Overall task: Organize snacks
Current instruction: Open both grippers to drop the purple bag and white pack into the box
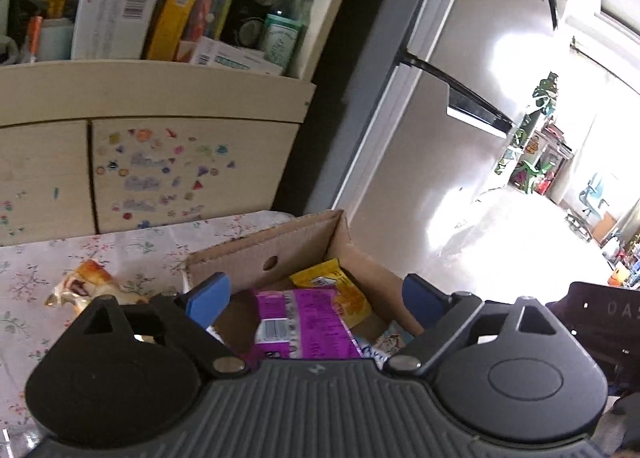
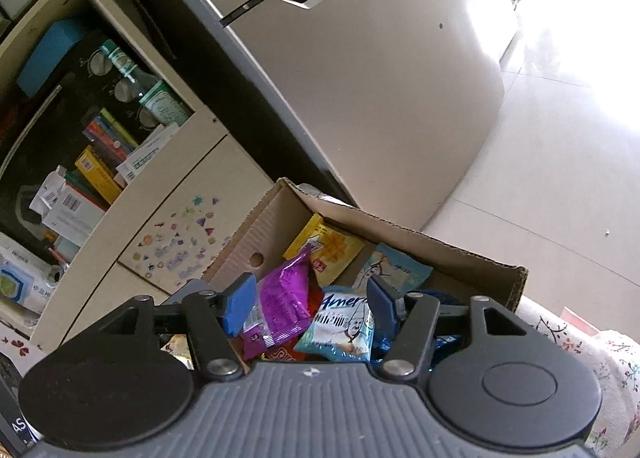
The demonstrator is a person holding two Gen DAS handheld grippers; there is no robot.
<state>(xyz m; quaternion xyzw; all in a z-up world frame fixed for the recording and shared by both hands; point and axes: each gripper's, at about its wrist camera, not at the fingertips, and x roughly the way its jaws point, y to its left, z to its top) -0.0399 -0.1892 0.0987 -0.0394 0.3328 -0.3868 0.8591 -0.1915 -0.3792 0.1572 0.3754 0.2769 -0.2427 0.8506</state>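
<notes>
Left hand-held gripper [image 1: 316, 302] spread wide, empty, above purple packet [image 1: 304, 328]; right hand-held gripper [image 2: 310, 302] parted, cardboard box [image 2: 472, 258] floor hidden.

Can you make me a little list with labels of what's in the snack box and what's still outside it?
container: cardboard box
in box: purple packet, yellow packet, light blue packet
outside box: orange snack packet on the flowered tablecloth
left gripper: open, over the box
right gripper: open, nothing gripped
</notes>
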